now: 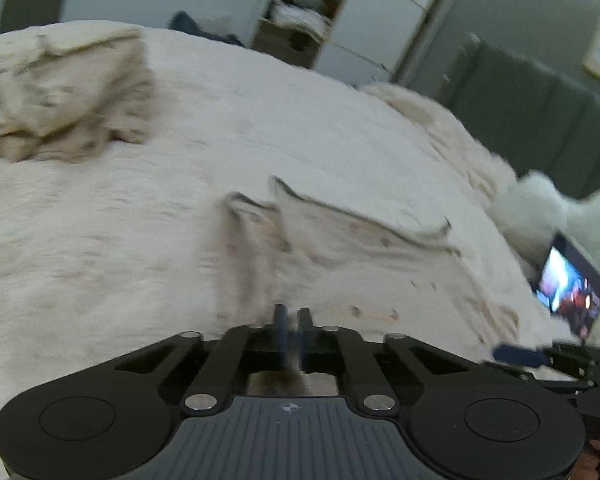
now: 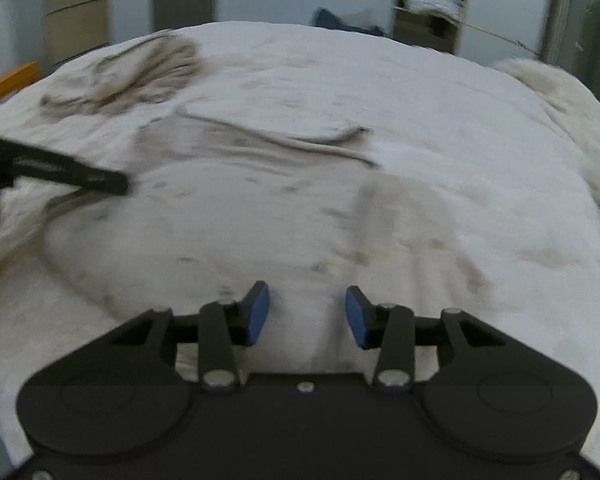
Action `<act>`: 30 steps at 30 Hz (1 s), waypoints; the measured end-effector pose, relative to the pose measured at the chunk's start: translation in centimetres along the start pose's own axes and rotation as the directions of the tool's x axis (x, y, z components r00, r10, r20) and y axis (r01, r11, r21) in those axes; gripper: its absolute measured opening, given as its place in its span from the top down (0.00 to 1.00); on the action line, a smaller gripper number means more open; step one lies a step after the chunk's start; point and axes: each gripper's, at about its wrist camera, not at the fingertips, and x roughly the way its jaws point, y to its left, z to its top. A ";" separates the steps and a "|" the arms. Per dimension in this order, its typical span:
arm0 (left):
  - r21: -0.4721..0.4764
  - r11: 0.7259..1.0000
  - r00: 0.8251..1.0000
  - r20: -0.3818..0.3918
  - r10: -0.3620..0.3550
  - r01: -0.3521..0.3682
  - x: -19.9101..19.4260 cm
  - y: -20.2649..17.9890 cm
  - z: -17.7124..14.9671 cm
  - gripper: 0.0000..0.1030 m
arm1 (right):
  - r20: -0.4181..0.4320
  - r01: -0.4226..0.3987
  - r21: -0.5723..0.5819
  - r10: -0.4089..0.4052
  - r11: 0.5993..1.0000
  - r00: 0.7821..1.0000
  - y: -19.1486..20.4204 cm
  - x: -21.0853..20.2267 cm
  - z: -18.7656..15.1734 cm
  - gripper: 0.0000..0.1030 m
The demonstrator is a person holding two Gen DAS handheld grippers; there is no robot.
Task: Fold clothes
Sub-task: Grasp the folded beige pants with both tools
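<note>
White bed point(image 2: 420, 92); left hand-held gripper point(image 1: 293, 320) pinching garment point(image 1: 340, 248), right hand-held gripper point(image 2: 307, 312) wide.

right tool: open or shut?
Open. In the right wrist view the right tool shows its two blue pads set well apart, with the pale garment on the bed visible in the gap, nothing clamped.
</note>
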 end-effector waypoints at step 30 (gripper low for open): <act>0.994 0.078 0.991 0.073 0.109 -0.082 -0.3 -12.2 -11.2 0.32 | 0.265 0.294 -0.868 -0.128 0.399 0.956 10.3 -0.4 -8.1 0.24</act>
